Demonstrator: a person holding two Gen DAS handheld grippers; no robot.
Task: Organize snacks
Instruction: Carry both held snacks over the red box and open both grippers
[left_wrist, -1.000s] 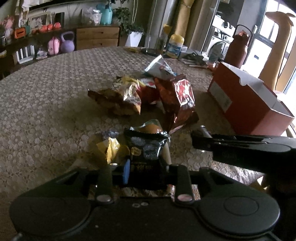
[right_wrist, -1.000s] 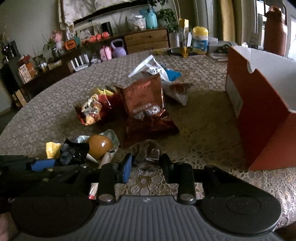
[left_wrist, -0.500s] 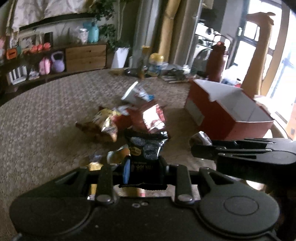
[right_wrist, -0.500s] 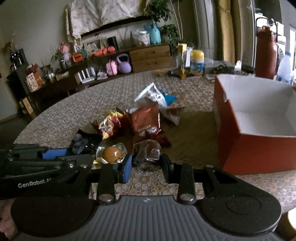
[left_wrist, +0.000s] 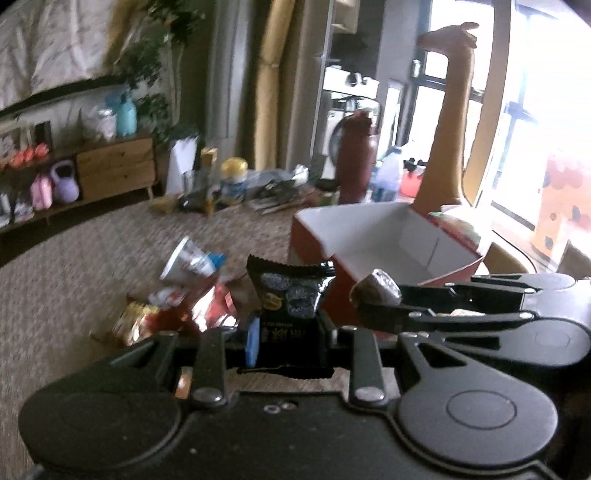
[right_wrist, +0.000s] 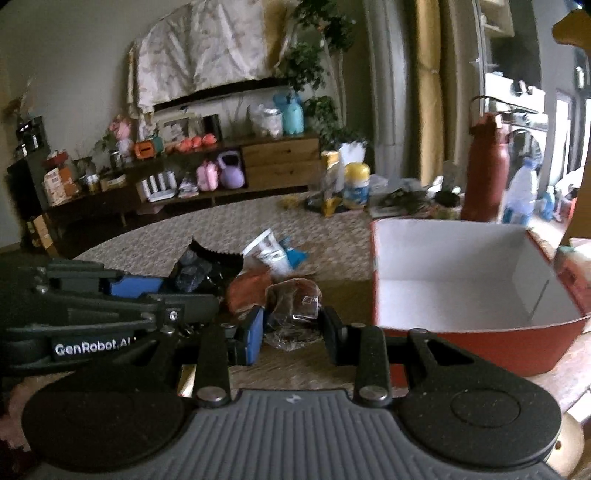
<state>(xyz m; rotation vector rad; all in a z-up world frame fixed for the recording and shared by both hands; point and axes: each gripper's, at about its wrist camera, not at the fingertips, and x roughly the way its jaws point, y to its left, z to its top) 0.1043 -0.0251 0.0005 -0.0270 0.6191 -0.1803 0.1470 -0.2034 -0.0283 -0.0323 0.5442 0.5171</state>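
Snacks: two are lifted clear of the desk (right_wrist: 207, 236), the others lie in a loose pile on it, left of the red box (right_wrist: 461, 325).

Desk: round, covered with a lace-pattern cloth.

Red box: open at the top, white inside, nothing visible in it; it stands on the desk to the right of the pile.

Pile (left_wrist: 177, 306): red and yellow foil bags, plus a white-and-blue packet (right_wrist: 273, 254) at the far edge of the pile, away from the box's near corner.

Left hand-held gripper (left_wrist: 288, 339): pressed onto a black snack bag (left_wrist: 291, 291), pinching it near its lower edge; the bag stands upright, its serrated top edge level with the box's near rim in the left wrist view.

Right hand-held gripper (right_wrist: 291, 330): clamped on a clear-wrapped brown pastry (right_wrist: 295, 299), held just left of the box's near left corner. In the left wrist view the same pastry shows at the tip of that gripper, in front of the box wall.

Both views are motion-blurred; print on the bags is unreadable.
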